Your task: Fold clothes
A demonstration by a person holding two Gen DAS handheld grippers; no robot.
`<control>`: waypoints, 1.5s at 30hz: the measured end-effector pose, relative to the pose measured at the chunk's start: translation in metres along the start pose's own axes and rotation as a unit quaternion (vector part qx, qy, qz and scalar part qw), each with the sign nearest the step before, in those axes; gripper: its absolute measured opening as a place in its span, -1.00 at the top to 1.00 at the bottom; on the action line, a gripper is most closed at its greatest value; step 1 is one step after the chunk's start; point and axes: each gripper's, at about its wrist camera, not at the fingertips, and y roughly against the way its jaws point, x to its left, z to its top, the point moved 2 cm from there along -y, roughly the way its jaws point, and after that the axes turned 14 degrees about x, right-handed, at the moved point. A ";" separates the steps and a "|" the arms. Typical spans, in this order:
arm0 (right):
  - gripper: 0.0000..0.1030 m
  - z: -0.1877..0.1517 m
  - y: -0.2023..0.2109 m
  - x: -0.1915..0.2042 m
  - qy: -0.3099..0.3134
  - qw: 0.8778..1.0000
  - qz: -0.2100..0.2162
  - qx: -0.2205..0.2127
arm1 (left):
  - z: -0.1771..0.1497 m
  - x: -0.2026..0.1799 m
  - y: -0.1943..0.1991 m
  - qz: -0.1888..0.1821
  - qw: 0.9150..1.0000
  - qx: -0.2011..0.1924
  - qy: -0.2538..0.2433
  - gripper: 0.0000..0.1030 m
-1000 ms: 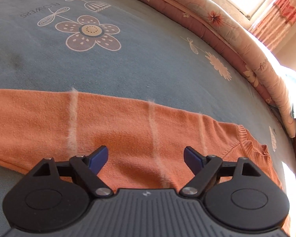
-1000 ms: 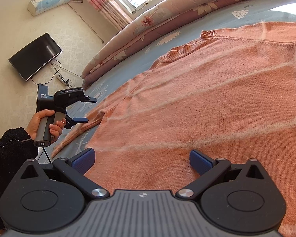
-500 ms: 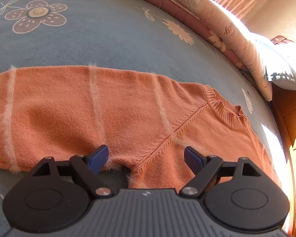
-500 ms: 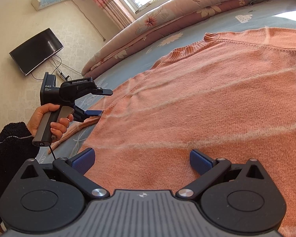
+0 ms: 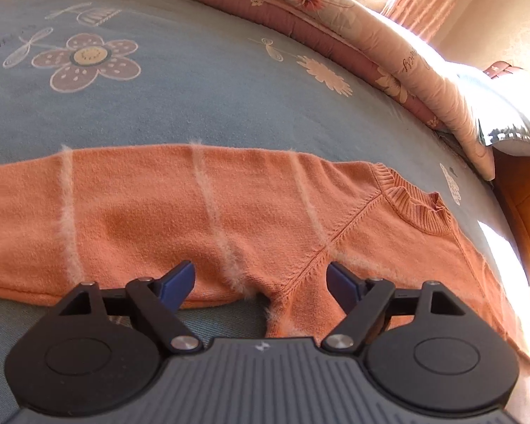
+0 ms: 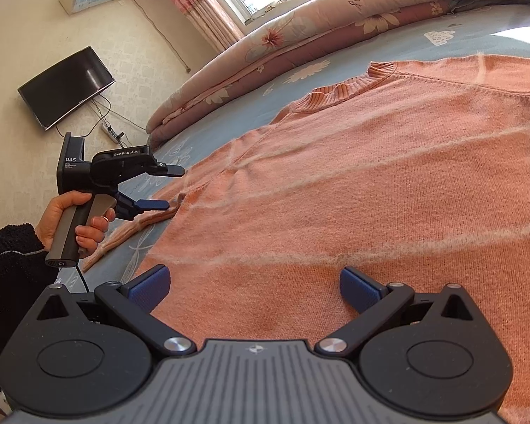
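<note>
**Orange sweater flat on the bed, both your grippers open over it**

The blue bedsheet (image 5: 201, 106) with its flower print fills most of your left wrist view, and a rolled floral quilt (image 5: 371, 39) runs along its far edge from 11 to 2 o'clock. Across the sheet lies the orange sweater (image 6: 388, 183), spread flat, with pale fuzzy stripes crossing it. In your right wrist view its body takes up everything from 12 round to 5 o'clock, with the ribbed collar (image 6: 349, 88) at about 12 o'clock. In your left wrist view one sleeve (image 5: 116, 219) stretches out toward 9 o'clock, and the collar sits at 2 o'clock.

Your right gripper (image 6: 254, 286) hangs over the sweater's body with its jaws spread wide and nothing between them; the knit lies directly ahead and under the right-hand finger, while the sweater's side edge runs by the left-hand one.

Your left gripper (image 5: 261, 282) is likewise wide open and empty, aimed at the armpit where sleeve meets body, with the sleeve's lower edge just ahead of its fingertips. From the right wrist view that same gripper sits at 9 o'clock, held in your left hand (image 6: 74, 219), its blue-tipped fingers beside the sweater's edge. I cannot tell whether they touch the cloth.

A dark television (image 6: 65, 86) hangs on the wall at 10 o'clock.
</note>
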 end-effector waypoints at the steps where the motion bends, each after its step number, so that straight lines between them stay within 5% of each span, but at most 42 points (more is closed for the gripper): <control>1: -1.00 0.000 0.000 0.000 0.000 1.000 0.000 0.000 | -0.002 -0.007 0.005 0.040 0.998 -0.009 -0.048 -0.52; 4: -1.00 -0.001 0.000 0.000 0.002 1.000 -0.001 -0.001 | -0.011 -0.025 0.005 0.152 0.971 -0.007 -0.185 -0.08; 8: -1.00 -0.001 -0.001 0.001 0.007 1.000 -0.004 -0.002 | -0.028 -0.027 -0.013 0.180 0.940 0.028 -0.287 0.06; 11: -1.00 -0.002 -0.001 0.002 0.011 1.000 -0.006 -0.002 | -0.032 -0.022 -0.025 0.193 0.929 0.037 -0.313 0.06; 13: -1.00 -0.002 -0.001 0.002 0.014 1.000 -0.007 -0.002 | -0.031 -0.017 -0.026 0.178 0.934 0.039 -0.306 0.06; 15: -1.00 -0.002 -0.001 0.002 0.016 1.000 -0.008 -0.003 | -0.027 -0.015 -0.020 0.159 0.944 0.034 -0.286 0.39; 17: -1.00 -0.002 -0.001 0.003 0.018 1.000 -0.010 -0.002 | -0.023 -0.012 -0.013 0.140 0.953 0.029 -0.266 0.47; 22: -1.00 -0.002 -0.002 0.004 0.022 1.000 -0.013 -0.002 | -0.013 -0.006 0.003 0.092 0.972 0.016 -0.214 0.47; 26: -1.00 -0.003 -0.002 0.002 0.020 1.000 -0.009 -0.006 | -0.002 -0.004 0.010 0.057 0.983 0.004 -0.174 0.29; 28: -1.00 -0.003 -0.002 0.003 0.020 1.000 -0.009 -0.007 | 0.008 -0.009 -0.003 0.052 0.986 0.007 -0.160 0.28; 32: -1.00 -0.003 -0.002 0.003 0.023 1.000 -0.010 -0.005 | 0.005 -0.016 -0.035 0.102 0.981 0.039 -0.159 0.22; 37: -1.00 -0.002 -0.001 0.003 0.021 1.000 -0.008 -0.002 | 0.000 -0.014 -0.018 0.124 0.979 0.035 -0.160 0.12; 40: -1.00 -0.003 -0.002 0.003 0.020 1.000 -0.008 -0.004 | 0.002 -0.026 -0.002 0.074 0.986 0.016 -0.146 0.19; 43: -1.00 -0.004 -0.003 0.004 0.026 1.000 -0.013 -0.005 | 0.003 -0.041 0.001 -0.031 0.993 0.013 -0.111 0.12; 45: -1.00 -0.004 -0.003 0.005 0.030 0.999 -0.016 -0.005 | 0.002 -0.050 -0.010 -0.108 0.991 0.032 -0.078 0.00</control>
